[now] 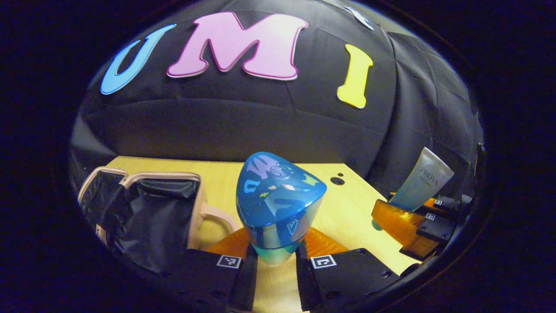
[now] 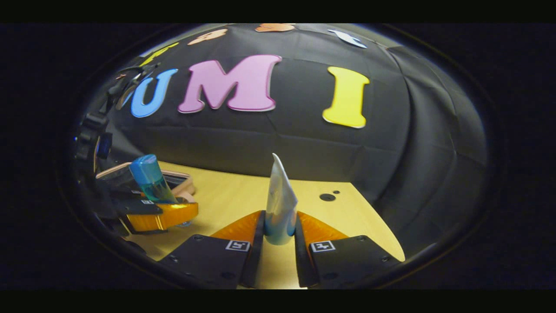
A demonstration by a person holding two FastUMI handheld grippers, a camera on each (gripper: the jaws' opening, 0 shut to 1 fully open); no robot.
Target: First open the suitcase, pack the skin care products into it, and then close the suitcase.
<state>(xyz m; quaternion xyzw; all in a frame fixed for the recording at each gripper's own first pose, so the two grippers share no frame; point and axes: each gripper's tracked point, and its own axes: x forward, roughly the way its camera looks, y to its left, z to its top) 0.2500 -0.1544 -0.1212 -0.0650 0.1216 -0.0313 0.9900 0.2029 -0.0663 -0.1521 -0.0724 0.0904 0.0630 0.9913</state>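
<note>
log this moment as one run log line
stage: packing | left gripper: shut on blue bottle | right gripper: shut on tube | suitcase: open on table | both items held above table

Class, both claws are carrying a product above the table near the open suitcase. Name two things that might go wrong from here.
1. The left claw pinches the blue bottle low, by its narrow end; top-heavy, it may tip or slip.
2. The right claw holds the tube upright; carried together toward the suitcase, the claws may collide.
</note>
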